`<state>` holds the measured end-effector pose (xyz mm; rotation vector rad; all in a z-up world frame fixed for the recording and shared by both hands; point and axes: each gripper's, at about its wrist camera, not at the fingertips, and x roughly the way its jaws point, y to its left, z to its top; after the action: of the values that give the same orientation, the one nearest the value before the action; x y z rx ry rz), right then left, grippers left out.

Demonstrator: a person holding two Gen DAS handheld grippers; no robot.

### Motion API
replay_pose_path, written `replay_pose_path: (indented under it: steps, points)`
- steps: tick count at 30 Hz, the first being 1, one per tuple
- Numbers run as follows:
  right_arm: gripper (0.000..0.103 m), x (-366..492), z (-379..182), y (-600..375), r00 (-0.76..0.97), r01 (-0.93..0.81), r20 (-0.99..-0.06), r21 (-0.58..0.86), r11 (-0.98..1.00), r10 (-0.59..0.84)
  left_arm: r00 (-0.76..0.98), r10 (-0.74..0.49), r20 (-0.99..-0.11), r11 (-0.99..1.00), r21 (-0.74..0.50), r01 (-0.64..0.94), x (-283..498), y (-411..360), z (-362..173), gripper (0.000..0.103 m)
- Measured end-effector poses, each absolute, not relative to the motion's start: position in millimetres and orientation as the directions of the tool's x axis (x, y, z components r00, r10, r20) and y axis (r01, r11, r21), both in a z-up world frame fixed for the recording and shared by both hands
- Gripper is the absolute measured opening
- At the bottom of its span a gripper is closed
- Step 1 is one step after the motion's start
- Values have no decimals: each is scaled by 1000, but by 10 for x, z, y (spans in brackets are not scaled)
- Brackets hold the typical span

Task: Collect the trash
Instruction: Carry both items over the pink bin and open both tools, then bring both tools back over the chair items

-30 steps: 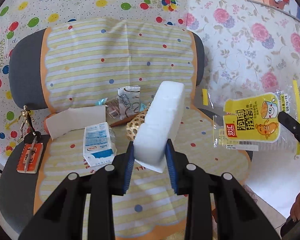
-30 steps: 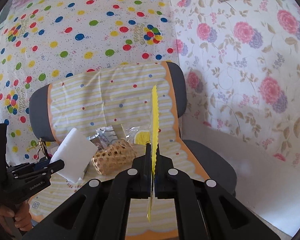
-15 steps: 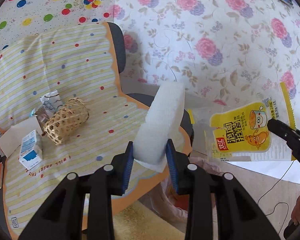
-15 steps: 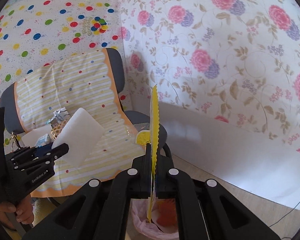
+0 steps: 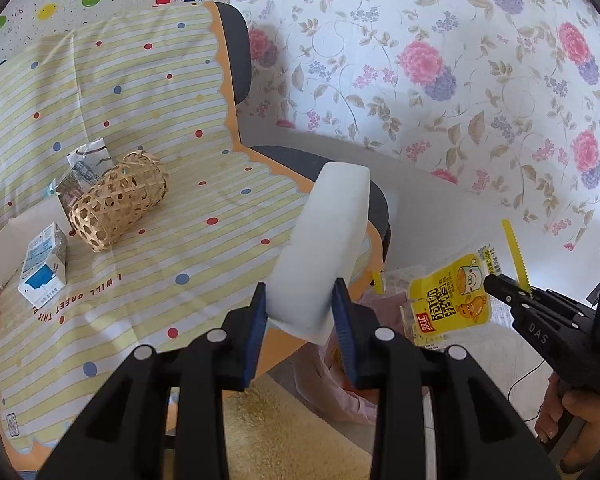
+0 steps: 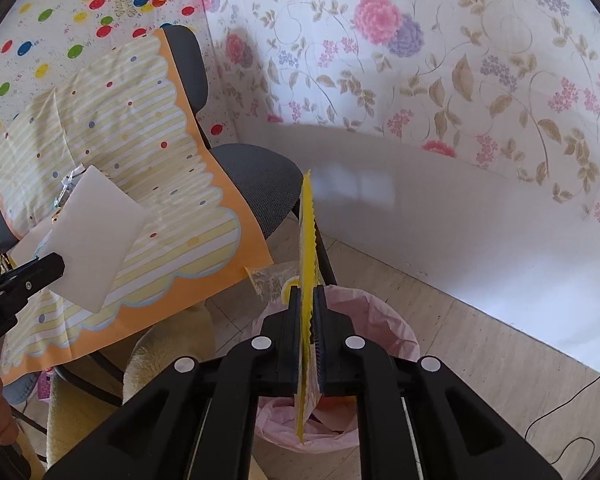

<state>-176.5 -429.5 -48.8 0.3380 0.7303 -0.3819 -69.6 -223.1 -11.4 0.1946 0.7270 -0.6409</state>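
Floral wall behind, pink-lined bin (image 6: 340, 360) on the floor. My right hand-held gripper (image 6: 308, 316) has just been loosening around the yellow wrapper (image 6: 306, 248), now over the bin; my left hand-held gripper (image 5: 300, 308) clamps the foam block (image 5: 324, 240) beside it.

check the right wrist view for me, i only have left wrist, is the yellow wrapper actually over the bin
Observer: Yes. The yellow wrapper hangs edge-on straight above the pink-lined bin. The right gripper has just been opening its jaws, with the wrapper between them.
Operator: and my foam, over the bin too
Observer: No. In that view the foam block in the left gripper shows against the striped chair cover, well left of the bin.
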Motion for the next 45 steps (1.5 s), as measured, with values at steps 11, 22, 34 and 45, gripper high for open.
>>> replay_pose_path:
  steps: [11,22,34,45]
  points:
    - [29,-1777,-434,-4337,694,436,-687,166,885,-213,533,-479,-697,771,-44,636,-714,-2359,-217,31]
    - [29,-1964,-61,-4293,757,414,-614,188,891,-222,436,-550,-713,667,-61,743,-902,-2618,-256,32]
    - [30,-2053,-205,-4553,739,452,-635,219,865,-225,360,-558,-748,602,-66,796,-841,-3105,-479,45]
    - [32,-2050,-237,-4582,734,455,-643,227,861,-219,423,-510,-749,688,-61,723,-663,-2838,-452,66]
